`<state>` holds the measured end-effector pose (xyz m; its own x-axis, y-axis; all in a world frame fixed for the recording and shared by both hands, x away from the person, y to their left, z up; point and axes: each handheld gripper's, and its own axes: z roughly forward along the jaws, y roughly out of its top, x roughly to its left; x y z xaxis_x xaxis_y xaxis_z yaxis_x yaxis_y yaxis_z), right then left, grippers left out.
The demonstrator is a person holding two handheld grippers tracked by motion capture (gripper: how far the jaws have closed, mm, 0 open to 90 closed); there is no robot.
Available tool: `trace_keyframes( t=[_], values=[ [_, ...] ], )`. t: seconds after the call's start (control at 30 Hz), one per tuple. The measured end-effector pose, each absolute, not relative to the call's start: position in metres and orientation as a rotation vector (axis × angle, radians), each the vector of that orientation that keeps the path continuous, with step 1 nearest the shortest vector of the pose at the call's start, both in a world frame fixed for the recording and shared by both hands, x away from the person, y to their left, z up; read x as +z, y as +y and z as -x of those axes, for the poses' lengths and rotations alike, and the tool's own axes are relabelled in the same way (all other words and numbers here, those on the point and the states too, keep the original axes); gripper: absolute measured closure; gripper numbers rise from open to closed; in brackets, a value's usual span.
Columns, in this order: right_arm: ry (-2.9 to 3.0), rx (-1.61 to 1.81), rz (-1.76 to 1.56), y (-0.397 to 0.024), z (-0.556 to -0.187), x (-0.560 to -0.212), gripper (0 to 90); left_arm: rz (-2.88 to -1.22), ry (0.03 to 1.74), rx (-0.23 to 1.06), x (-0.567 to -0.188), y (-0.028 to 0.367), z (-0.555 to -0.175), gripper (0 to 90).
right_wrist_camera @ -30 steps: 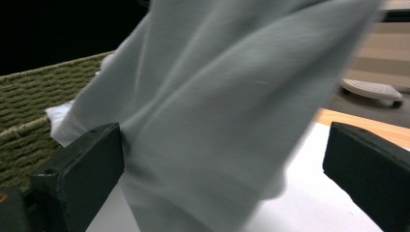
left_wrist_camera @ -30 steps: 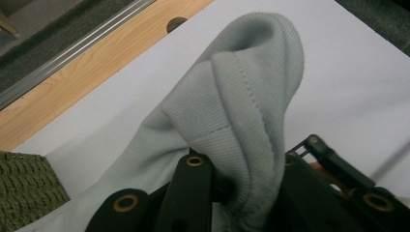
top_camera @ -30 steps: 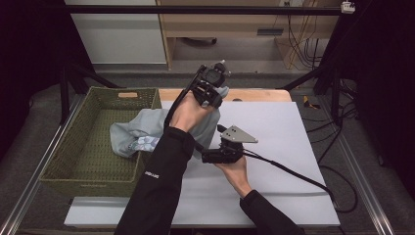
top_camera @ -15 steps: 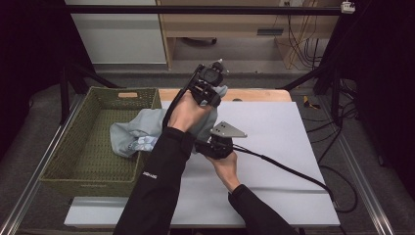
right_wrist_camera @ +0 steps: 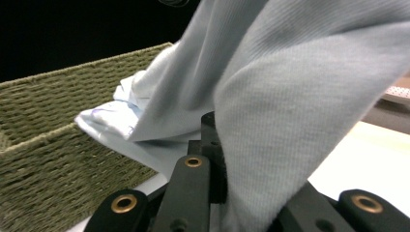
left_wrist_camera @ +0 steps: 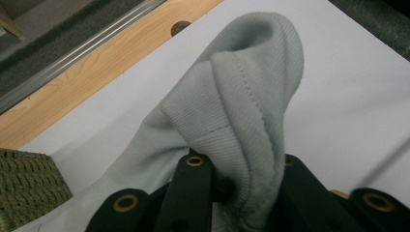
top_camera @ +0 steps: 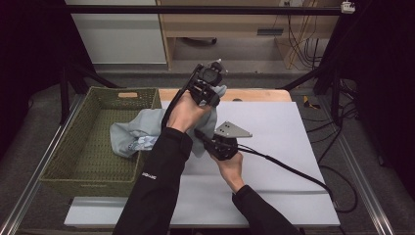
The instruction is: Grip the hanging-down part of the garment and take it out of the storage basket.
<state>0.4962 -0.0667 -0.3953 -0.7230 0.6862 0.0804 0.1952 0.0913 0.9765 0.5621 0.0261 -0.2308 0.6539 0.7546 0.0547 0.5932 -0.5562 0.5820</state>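
A pale grey-blue sweatshirt [top_camera: 142, 134] hangs stretched between the two tongs at the centre of the high view, its lower bulk slumped over the right rim of the woven basket [top_camera: 73, 147] at left and onto the white bench [top_camera: 288, 147]. The cloth is a soft knit; in the left gripper view a ribbed cuff or hem [left_wrist_camera: 241, 106] with a stitched seam rises in a rounded fold from between the black jaws, which are clamped on it. In the right gripper view a broad drape of the same fabric falls across the jaws, which pinch it at their base; a lighter, crumpled patch with faint bluish print [right_wrist_camera: 113, 118] lies against the basket's edge at left.

The basket is olive green, of coarse braided cord, rectangular with a slot handle at its far end. The bench has a smooth white top with a strip of light wood [top_camera: 254, 94] along its far edge.

The left tongs [top_camera: 208, 88] are held high near the top centre; the right tongs [top_camera: 208, 142], with a grey three-cornered plate on top, sit lower, at mid-frame. Since a second ago the right tongs have shifted left and up the frame, closer under the left hand [top_camera: 183, 112], and the plate has tipped; the left tongs and the sweatshirt in the basket have barely moved
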Motion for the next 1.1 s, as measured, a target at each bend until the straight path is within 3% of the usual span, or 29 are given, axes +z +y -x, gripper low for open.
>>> trace_keyframes(
  t=[1.1],
  values=[
    [1.926, 1.63, -0.796, -0.175, -0.45, -0.363, 87.3, -2.372, 0.954, 0.367, -0.229, 0.003, -0.55, 83.0]
  ],
)
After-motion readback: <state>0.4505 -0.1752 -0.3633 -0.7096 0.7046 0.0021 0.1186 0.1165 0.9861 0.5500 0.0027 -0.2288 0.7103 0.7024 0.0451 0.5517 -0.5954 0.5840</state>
